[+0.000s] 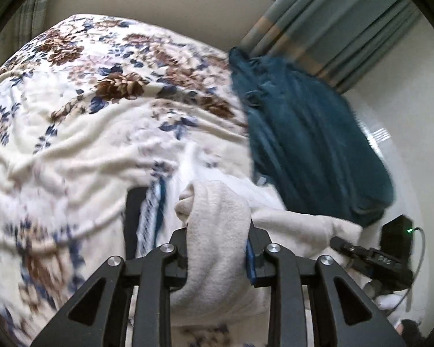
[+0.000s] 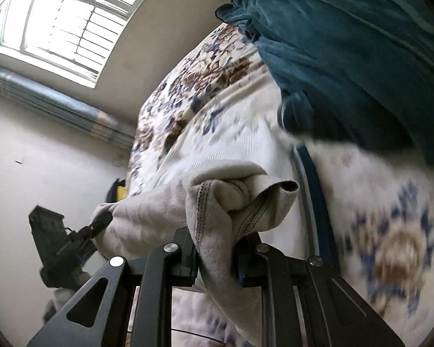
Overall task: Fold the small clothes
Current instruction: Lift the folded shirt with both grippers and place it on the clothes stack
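Over the floral bed [image 1: 72, 133] both grippers hold one beige garment [image 1: 214, 231], lifted clear of the cover. Left gripper [image 1: 217, 248]: jaws nearly closed, pinching a thick bunch of the cloth that rises out between them. Right gripper [image 2: 214, 248]: jaws likewise narrow, clamped on a stitched hem edge, with a loose fold curling off to the right.

The cloth spans from one grip to the other, so its long axis runs across between the two hands, and the slack hangs below and toward the person. In the left view the right gripper shows low at the right edge with the beige cloth leading to it; in the right view the left gripper shows low at the left. Neither hand is nearer the garment, as each already has an end.

A teal garment [image 1: 309, 144] lies heaped on the far right of the bed, and a blue-striped piece [image 1: 153, 211] lies just beyond the left jaws. My judgement: the beige garment needs laying flat on bare bed left of the teal heap before any fold.
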Tool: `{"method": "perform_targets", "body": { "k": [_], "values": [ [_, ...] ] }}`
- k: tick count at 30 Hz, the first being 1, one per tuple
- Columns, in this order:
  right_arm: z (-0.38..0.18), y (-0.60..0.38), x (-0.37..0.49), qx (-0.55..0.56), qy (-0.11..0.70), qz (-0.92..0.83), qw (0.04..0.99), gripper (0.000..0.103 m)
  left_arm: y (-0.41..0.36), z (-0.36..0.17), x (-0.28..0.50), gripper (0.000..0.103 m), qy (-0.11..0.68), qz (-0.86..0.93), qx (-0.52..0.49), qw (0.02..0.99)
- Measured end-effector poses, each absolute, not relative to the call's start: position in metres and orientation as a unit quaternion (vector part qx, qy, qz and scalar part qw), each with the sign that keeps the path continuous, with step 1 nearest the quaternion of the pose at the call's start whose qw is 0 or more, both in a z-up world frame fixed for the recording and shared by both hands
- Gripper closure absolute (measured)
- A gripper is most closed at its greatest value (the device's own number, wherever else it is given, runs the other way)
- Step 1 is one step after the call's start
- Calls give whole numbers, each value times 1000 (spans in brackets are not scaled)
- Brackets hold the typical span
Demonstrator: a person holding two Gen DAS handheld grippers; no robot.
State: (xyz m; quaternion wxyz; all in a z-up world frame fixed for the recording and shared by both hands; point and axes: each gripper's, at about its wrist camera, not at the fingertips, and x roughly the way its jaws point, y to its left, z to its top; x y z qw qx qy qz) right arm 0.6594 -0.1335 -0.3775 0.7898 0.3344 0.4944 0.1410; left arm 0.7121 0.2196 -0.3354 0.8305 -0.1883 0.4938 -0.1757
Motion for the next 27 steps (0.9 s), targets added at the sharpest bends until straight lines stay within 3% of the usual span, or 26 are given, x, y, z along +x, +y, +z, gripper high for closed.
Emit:
{"method": "perform_targets", "body": {
  "k": [4,7,8,9,10,11,13,15,20,27],
  "values": [
    [-407,-124,710,301,528,110,786,82,215,-368,744,71,533,-157,-163,816],
    [-420,-121,727,274,549,83,785,71,214,-369,750,60,538,-150,-155,815],
    [-423,-122,731,268,552,70,786,59,213,-367,750,52,538,-147,-148,816],
    [-425,-123,730,265,554,58,787,52,211,-365,750,31,538,-139,-135,821],
    [-426,-124,728,259,555,46,789,51,210,-361,749,22,535,-122,-116,828],
    [-424,-125,727,248,556,34,792,42,209,-357,748,13,529,-109,-100,836],
    [-416,-124,720,215,555,5,803,27,208,-348,737,12,513,-85,-75,851],
    [-405,-118,706,167,553,-23,816,4,206,-340,722,11,503,-66,-64,859],
    [-376,-99,658,84,535,-64,838,1,192,-331,672,8,486,-8,-8,874],
    [-337,-85,593,66,528,-71,844,1,175,-318,610,8,498,5,2,867]
  ]
}}
